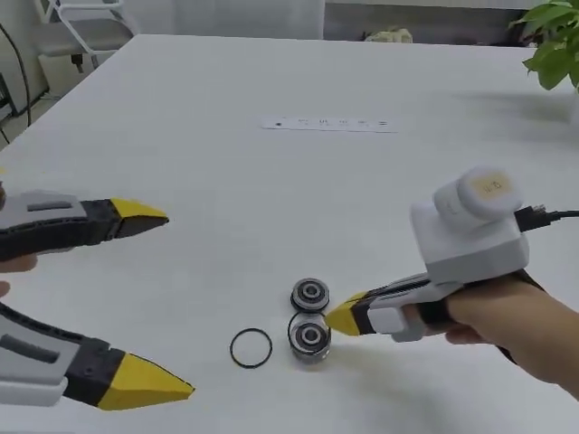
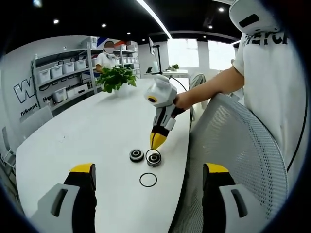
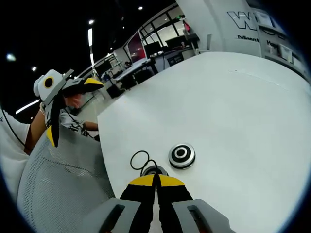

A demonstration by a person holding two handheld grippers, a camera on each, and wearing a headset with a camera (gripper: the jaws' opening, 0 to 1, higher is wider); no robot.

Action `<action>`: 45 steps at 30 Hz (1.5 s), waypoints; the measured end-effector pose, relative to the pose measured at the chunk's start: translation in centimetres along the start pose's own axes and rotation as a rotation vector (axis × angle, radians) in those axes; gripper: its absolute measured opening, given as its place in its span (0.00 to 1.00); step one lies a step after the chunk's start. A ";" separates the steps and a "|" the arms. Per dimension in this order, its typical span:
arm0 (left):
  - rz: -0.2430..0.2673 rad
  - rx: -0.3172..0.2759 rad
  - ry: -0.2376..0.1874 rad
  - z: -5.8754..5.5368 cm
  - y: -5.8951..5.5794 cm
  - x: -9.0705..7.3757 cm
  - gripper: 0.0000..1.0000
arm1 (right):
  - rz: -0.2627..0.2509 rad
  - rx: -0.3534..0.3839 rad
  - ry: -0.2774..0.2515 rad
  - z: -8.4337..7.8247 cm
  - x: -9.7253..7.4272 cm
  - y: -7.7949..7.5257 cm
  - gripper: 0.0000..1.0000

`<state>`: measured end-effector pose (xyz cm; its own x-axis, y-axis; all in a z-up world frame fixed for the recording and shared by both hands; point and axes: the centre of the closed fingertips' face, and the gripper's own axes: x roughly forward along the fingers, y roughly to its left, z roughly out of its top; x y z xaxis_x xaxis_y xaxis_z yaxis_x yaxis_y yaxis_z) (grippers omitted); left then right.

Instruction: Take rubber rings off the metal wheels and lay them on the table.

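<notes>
One black rubber ring (image 1: 251,348) lies flat and loose on the white table (image 1: 226,163), just left of the nearer of two metal wheels (image 1: 309,335). The farther wheel (image 1: 310,296) sits right behind that one, the two almost touching. Both have dark rims, though you cannot tell whether a ring is seated on either. Your right gripper (image 1: 339,318) comes in from the right with its jaws pinched together, holding nothing, its yellow tip just beside the right edge of the nearer wheel; the pictures do not settle whether it touches. In the right gripper view the closed tips (image 3: 156,178) partly cover that wheel (image 3: 154,170), with the loose ring (image 3: 140,159) to its left and the other wheel (image 3: 181,155) to its right. Your left gripper (image 1: 180,304) hangs well apart at the left, jaws spread wide and empty. In its own view the ring (image 2: 148,179) and both wheels (image 2: 136,155) (image 2: 154,158) show between them. Your hand (image 1: 488,316) grips the right tool at the near right. Farther out are a white printed strip (image 1: 330,124) at mid-table and a leafy plant (image 1: 552,45) at the far right corner.
</notes>
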<state>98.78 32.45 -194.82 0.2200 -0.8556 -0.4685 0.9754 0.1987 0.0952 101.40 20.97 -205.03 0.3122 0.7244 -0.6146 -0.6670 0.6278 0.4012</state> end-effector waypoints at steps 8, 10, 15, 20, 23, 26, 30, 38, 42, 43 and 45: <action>0.068 -0.083 -0.007 -2.2 -0.5 -1.1 0.89 | 0.001 0.005 -0.014 0.3 -0.2 0.0 0.00; 0.079 -0.093 -0.005 -2.6 -0.5 -1.2 0.89 | 0.003 0.007 -0.018 0.4 -0.2 0.0 0.00; 0.117 -0.127 0.009 -3.7 -0.6 -2.0 0.89 | 0.003 0.009 -0.033 0.7 -0.5 0.1 0.00; 0.148 -0.157 0.003 -4.3 -0.4 -2.4 0.88 | -0.001 0.014 -0.064 1.5 -1.0 0.0 0.00; 0.151 -0.170 0.015 -4.8 -0.6 -2.4 0.88 | -0.006 0.023 -0.091 2.1 -1.4 0.0 0.00; 0.146 -0.177 0.012 -4.9 -0.8 -2.2 0.88 | -0.010 0.032 -0.114 2.5 -1.8 0.0 0.00; 0.150 -0.180 0.002 -4.7 -0.7 -2.1 0.88 | -0.017 0.042 -0.147 3.1 -2.3 0.0 0.00; 0.133 -0.197 0.032 -5.3 -1.1 -1.6 0.89 | 0.005 0.089 -0.234 4.9 -3.3 0.8 0.00; 0.130 -0.207 0.031 -5.3 -1.2 -1.5 0.89 | 0.009 0.080 -0.259 5.7 -3.4 1.5 0.00; 0.130 -0.210 0.026 -5.2 -1.2 -1.5 0.89 | 0.011 0.078 -0.263 5.9 -3.4 1.6 0.00; 0.133 -0.212 0.024 -5.2 -1.1 -1.5 0.89 | 0.016 0.070 -0.269 6.2 -3.4 2.0 0.00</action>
<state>97.27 36.02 -198.82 0.3440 -0.8041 -0.4848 0.9129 0.4071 -0.0276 103.19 21.54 -197.98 0.4769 0.7782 -0.4087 -0.6281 0.6270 0.4608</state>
